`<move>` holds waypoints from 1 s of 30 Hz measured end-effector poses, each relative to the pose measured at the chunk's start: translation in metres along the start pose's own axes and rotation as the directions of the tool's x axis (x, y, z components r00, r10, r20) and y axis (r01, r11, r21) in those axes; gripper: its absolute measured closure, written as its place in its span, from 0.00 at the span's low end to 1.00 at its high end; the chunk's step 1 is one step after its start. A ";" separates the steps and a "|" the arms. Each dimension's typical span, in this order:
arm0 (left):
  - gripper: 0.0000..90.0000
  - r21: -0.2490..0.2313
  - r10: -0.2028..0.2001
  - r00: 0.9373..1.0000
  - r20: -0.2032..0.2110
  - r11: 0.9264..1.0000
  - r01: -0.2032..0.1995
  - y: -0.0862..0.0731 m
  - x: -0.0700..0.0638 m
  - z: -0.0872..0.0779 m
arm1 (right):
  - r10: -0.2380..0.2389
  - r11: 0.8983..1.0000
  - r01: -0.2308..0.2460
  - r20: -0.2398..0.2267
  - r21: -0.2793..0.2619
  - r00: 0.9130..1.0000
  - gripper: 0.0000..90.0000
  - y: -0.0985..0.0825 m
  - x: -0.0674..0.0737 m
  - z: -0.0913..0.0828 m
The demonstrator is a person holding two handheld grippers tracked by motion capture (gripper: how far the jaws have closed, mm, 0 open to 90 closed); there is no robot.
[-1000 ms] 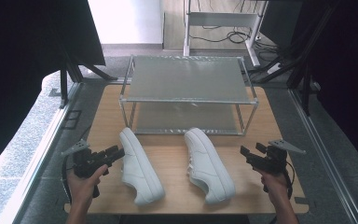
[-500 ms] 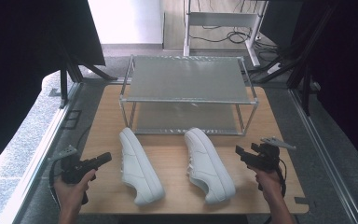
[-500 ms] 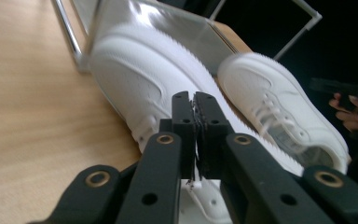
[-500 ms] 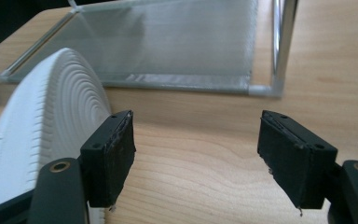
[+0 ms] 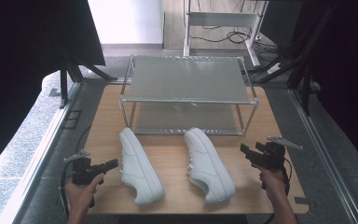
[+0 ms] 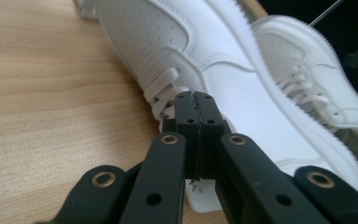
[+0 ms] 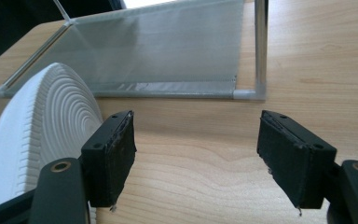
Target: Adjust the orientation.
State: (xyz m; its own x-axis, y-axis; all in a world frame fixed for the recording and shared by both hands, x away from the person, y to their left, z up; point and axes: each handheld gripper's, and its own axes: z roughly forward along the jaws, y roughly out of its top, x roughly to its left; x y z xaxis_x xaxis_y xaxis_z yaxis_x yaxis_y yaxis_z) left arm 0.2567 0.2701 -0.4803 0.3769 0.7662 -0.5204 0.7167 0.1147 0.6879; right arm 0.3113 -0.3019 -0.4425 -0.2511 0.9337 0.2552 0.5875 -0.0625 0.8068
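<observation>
While the left tongs [image 5: 113, 164] have just clenched on nothing beside the left shoe [image 5: 140, 165] at lower centre, the right tongs [image 5: 244, 150] gape released near the right shoe [image 5: 208, 164], seemingly poised for lifting both from the tabletop [image 5: 177, 158] onto the rack [image 5: 186, 79]

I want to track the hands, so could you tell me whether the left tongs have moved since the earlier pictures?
Yes. In the high view the left tongs have dropped toward the table's near edge, beside the left shoe, and their jaws have just closed on nothing.

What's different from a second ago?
The left gripper has sunk beside the left shoe, and its fingers have just closed on nothing. The right gripper, open, both shoes and the rack are as before.
</observation>
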 end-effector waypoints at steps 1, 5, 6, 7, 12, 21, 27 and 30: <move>1.00 0.001 -0.001 1.000 0.003 1.000 0.001 0.000 0.000 0.001 | -0.003 1.000 0.003 0.001 0.004 1.000 0.31 0.000 0.000 0.000; 1.00 -0.008 0.004 1.000 0.020 1.000 -0.004 0.000 -0.005 0.001 | -0.027 0.999 0.026 0.003 0.020 1.000 0.31 -0.001 0.002 -0.001; 1.00 -0.008 0.004 1.000 0.020 1.000 -0.004 0.000 -0.005 0.001 | -0.027 0.999 0.026 0.003 0.020 1.000 0.31 -0.001 0.002 -0.001; 1.00 -0.007 0.003 1.000 0.017 1.000 -0.003 0.001 -0.004 0.001 | -0.030 0.999 0.030 0.001 0.017 1.000 0.31 0.000 0.003 -0.001; 1.00 -0.015 0.008 1.000 0.023 1.000 -0.008 0.004 -0.006 0.002 | -0.033 0.999 0.033 0.003 0.027 0.999 0.31 -0.003 0.003 -0.002; 1.00 -0.030 -0.004 0.998 0.066 1.000 0.006 0.011 -0.005 0.006 | -0.006 1.000 0.005 0.026 0.027 1.000 0.34 -0.005 -0.004 -0.006; 1.00 -0.038 0.001 0.995 0.096 0.999 0.003 0.016 -0.010 0.011 | -0.007 1.000 0.007 0.014 0.024 1.000 0.33 -0.005 -0.004 -0.007; 1.00 -0.022 0.025 0.995 0.093 1.000 -0.023 0.019 -0.016 0.019 | 0.015 1.000 -0.015 0.024 0.009 1.000 0.33 -0.004 -0.011 -0.012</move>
State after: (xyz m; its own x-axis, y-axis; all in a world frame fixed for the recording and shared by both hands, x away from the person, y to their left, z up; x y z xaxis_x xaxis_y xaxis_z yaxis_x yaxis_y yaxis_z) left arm 0.2751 0.2479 -0.4683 0.4472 0.7069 -0.5479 0.6949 0.1111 0.7105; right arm 0.3024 -0.3158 -0.4420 -0.2241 0.9407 0.2546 0.5984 -0.0734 0.7978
